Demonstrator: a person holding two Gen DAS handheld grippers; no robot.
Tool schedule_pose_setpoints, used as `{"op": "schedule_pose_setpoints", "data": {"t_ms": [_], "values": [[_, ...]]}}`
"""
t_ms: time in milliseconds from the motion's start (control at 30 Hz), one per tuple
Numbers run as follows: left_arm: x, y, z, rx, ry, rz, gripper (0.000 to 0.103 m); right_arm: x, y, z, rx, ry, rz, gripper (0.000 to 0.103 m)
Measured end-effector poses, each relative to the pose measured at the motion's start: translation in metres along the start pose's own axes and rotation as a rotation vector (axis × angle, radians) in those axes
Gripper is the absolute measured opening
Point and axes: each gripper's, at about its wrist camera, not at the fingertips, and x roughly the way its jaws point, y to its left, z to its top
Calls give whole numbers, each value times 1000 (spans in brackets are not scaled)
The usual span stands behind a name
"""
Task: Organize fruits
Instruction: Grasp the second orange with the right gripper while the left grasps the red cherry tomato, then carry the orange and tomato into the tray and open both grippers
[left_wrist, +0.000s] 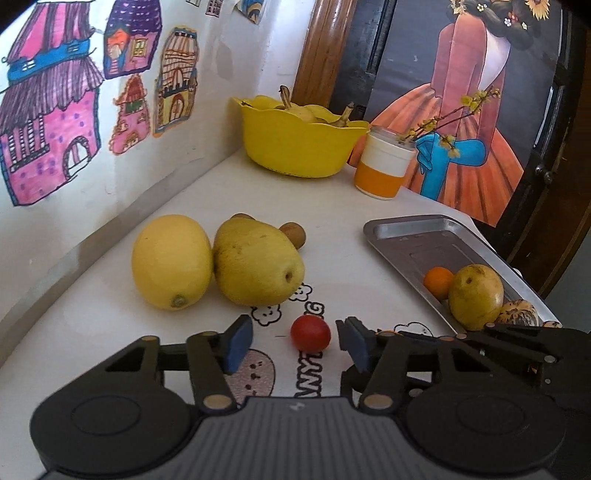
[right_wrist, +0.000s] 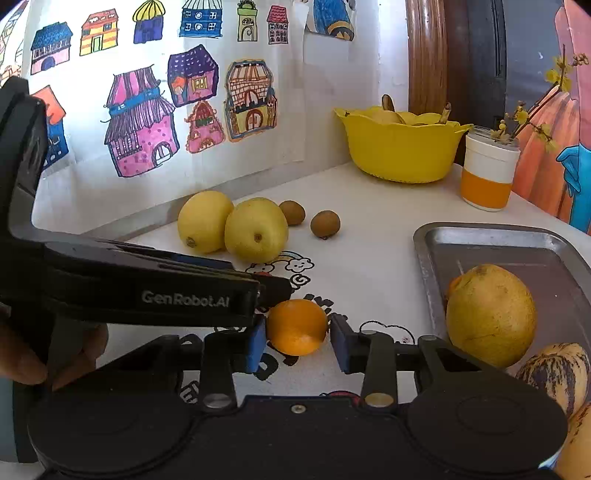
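We read "GenRobot.AI" on our left gripper (left_wrist: 294, 341), jaws apart around a tomato (left_wrist: 310, 333), while our right gripper (right_wrist: 297, 341), also apart, brackets an orange (right_wrist: 296, 326) at twelve o'clock.

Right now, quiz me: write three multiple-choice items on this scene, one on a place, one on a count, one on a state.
1. Where is the small round red fruit? A in the flat metal tray; B on the white table between the fingers of the left gripper; C in the yellow plastic bowl.
2. How many small brown oval fruits lie on the table? A one; B two; C four.
3. The left gripper is: A open; B shut on the red fruit; C shut empty.
B: it lies between the blue pads. B: two show behind the yellow fruits. A: gaps show on both sides of the fruit.
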Motion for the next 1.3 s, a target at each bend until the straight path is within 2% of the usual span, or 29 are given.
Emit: {"op": "schedule_pose_setpoints", "data": {"t_ms": [167, 433, 667, 933, 1300], "values": [[3, -5, 1, 15, 11, -12, 39, -2, 0, -1, 4, -5, 2, 38], [4, -1, 2, -27, 20, -18, 26, -6, -2, -2, 7, -10, 3, 37], [-1, 2, -3, -49, 12, -31, 25, -16, -4, -9, 20, -14, -11, 37], [-17, -7, -12, -95, 22, -61, 25, -51, -9, -24, 60, -45, -13, 37], [-32, -70, -14, -71, 1, -164, 25, -112, -40, -49, 178, -117, -77, 37]]}}
